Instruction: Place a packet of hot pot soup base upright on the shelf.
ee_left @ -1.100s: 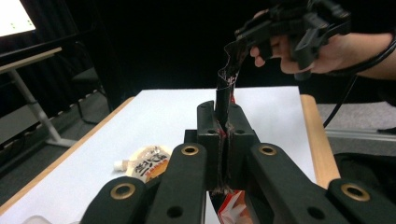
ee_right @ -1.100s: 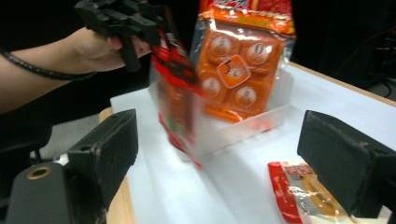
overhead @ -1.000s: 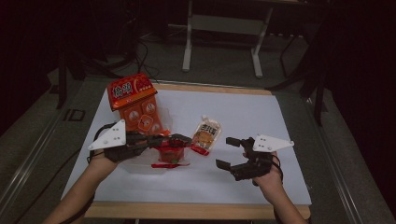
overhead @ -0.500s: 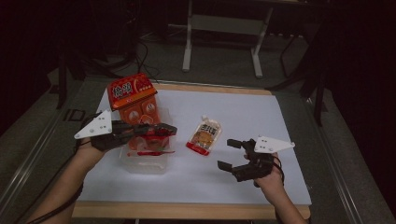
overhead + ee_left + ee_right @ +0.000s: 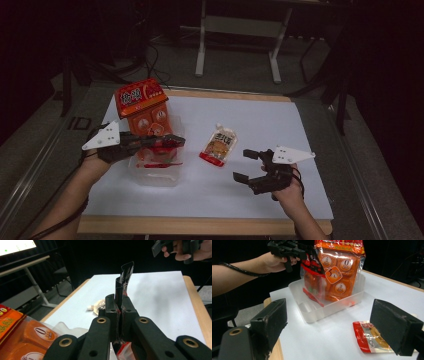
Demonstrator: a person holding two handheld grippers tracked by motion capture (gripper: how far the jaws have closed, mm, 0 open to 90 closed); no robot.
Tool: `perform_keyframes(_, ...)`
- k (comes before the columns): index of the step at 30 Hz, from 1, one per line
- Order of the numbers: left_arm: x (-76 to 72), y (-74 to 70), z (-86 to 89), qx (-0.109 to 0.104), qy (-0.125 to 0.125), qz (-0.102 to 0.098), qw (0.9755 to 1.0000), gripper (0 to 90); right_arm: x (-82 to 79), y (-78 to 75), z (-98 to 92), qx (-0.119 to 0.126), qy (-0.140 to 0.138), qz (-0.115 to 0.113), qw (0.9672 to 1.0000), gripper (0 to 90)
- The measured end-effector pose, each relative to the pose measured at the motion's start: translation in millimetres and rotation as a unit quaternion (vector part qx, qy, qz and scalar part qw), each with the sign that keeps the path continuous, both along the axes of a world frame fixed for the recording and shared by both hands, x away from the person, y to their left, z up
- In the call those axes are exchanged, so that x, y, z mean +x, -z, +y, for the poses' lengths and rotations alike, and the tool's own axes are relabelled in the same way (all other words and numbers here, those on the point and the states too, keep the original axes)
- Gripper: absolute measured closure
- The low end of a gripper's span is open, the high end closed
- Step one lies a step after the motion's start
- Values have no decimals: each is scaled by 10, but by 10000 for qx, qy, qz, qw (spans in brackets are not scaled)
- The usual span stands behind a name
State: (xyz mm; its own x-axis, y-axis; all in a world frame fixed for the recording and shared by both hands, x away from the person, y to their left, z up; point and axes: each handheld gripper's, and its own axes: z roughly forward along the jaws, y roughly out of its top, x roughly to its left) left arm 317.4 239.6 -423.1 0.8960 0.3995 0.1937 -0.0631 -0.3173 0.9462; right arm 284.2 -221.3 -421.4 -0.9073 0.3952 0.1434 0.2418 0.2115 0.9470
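Red sachet pinched over the clear tub

At the left, the left tool (image 5: 172, 141) has its jaws pressed together on a dark red sachet (image 5: 124, 277), held above the clear plastic tub (image 5: 317, 311) on the table (image 5: 260, 195), just in front of the orange snack bag (image 5: 145, 107) standing in that tub. Another pouch (image 5: 219, 146) lies flat mid-table. At the right, the right tool (image 5: 248, 165) is spread and apparently empty.
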Motion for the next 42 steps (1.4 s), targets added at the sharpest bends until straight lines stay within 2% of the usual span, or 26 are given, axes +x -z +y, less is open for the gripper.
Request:
perform_keyframes(2, 6, 13, 19, 21, -16, -103, 9999, 878, 1, 11, 3, -4, -15, 15, 10000, 140)
perform_keyframes(6, 30, 41, 71, -6, -52, -18, 10000, 878, 3, 32, 1, 2, -13, 56, 10000, 141)
perform_keyframes(8, 31, 62, 83, 90, -128, -22, 9999, 877, 5, 38, 1, 3, -14, 75, 10000, 142)
perform_keyframes(9, 24, 78, 90, 129, -112, -91, 9998, 878, 7, 39, -1, 12, -27, 78, 10000, 142)
perform_keyframes(14, 24, 180, 120, 17, -195, 42, 9998, 876, 5, 47, 12, 12, -38, 93, 9999, 143)
perform_keyframes(18, 11, 243, 153, -153, -207, 55, 9997, 876, 4, 48, 21, 8, -55, 106, 9999, 143)
perform_keyframes(27, -24, 328, 155, -244, -196, 181, 9993, 876, 7, 49, 24, 18, -47, 119, 9999, 143)
perform_keyframes(28, -25, 342, 154, -240, -196, 218, 9993, 876, 8, 49, 23, 26, -49, 123, 9999, 143)
perform_keyframes(31, -29, 416, 94, 96, -132, 306, 9994, 876, 8, 49, 21, 34, -44, 132, 9999, 143)
perform_keyframes(32, -35, 448, 72, 119, -114, 284, 9995, 875, 9, 49, 20, 42, -48, 134, 9999, 143)
perform_keyframes(36, -18, 497, 107, -78, -174, 383, 9991, 875, 9, 52, 21, 47, -62, 148, 9999, 143)
perform_keyframes(42, -14, 542, 172, -116, -229, 531, 9983, 866, 8, 50, 20, 62, -81, 164, 9998, 143)
